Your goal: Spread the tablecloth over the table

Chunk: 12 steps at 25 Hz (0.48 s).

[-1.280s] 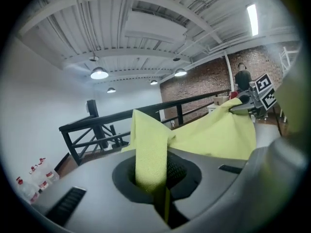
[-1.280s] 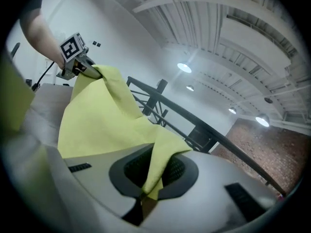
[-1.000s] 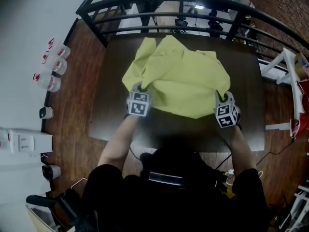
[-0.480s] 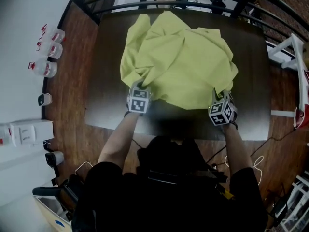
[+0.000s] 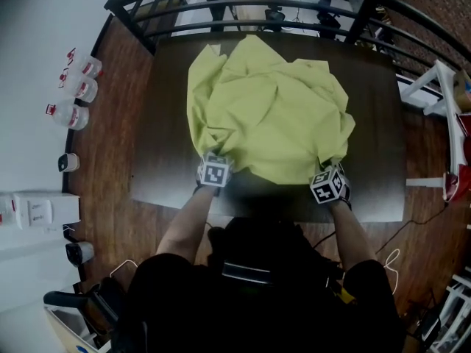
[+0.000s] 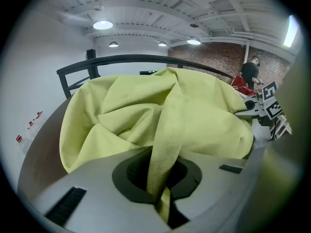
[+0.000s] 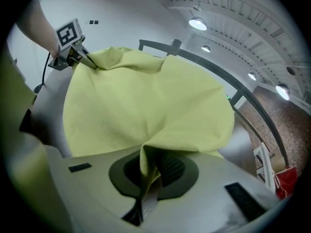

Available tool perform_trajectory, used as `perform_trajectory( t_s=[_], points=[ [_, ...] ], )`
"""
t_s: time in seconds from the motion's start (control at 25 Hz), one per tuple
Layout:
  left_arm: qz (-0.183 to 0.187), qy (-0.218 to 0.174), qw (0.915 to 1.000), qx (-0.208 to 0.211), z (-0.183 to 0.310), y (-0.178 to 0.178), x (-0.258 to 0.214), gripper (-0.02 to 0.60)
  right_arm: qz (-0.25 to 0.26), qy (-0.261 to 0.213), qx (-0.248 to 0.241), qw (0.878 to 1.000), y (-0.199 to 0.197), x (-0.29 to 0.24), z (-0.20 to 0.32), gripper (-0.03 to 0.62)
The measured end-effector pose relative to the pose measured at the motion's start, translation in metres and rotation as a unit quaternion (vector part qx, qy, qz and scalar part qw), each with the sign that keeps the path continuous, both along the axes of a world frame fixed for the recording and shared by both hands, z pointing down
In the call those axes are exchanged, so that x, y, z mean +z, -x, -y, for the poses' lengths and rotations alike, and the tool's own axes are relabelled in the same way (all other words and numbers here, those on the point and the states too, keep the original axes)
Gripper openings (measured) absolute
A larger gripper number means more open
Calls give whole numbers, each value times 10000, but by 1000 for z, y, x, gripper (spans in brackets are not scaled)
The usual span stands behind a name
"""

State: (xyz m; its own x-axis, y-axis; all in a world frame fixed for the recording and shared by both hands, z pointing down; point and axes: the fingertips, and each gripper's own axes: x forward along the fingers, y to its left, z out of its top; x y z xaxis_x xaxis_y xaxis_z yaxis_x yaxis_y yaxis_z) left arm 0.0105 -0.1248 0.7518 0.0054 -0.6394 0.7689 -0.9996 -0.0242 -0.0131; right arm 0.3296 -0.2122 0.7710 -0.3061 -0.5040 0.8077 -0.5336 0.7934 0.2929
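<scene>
Two spots along the near hem of the yellow-green tablecloth (image 5: 272, 109) were in your tongs. Your left gripper (image 5: 213, 162) was clenched on a twisted strip of the fabric, which ran up from between its jaws into the heap. The cloth itself lay bunched and humped on the middle and far part of the dark table (image 5: 165, 171). Bare wood showed at the left, at the right and along the near edge in front of you. Your right gripper (image 5: 325, 169) was likewise clamped on the hem, with a folded bit of it tucked between its pads.

To do this step well, I judge you needed to hold both grips firm and draw the hem evenly toward the near edge. With both hands level with each other, the cloth would slide flat rather than skew. The left pinch looked narrow and roped, so a hard tug there risked a slip; a steady pull low over the wood suited better. The folds in the far half would then want a lift and a shake to fall open toward the railing (image 5: 221, 6).

Counted from the left: three bottles (image 5: 76, 88) with red labels on the floor beside the wall, one table, one tablecloth, two grippers, and one black railing behind the table.
</scene>
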Motion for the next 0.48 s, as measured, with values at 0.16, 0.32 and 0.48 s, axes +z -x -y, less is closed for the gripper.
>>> perform_trajectory(
  t_s=[0.16,0.32,0.48],
  points=[
    [-215,85,9997,-106,-16,-4,11,6,167,59,142,9997,-4,6,-11,12],
    [-423,12,9987,-270,-18,-6,16,6,236,253,281,9990,-17,20,-16,14],
    [-758,-206,9955,-523,0,1,-5,33,365,176,165,9990,-12,2,-9,58]
  ],
)
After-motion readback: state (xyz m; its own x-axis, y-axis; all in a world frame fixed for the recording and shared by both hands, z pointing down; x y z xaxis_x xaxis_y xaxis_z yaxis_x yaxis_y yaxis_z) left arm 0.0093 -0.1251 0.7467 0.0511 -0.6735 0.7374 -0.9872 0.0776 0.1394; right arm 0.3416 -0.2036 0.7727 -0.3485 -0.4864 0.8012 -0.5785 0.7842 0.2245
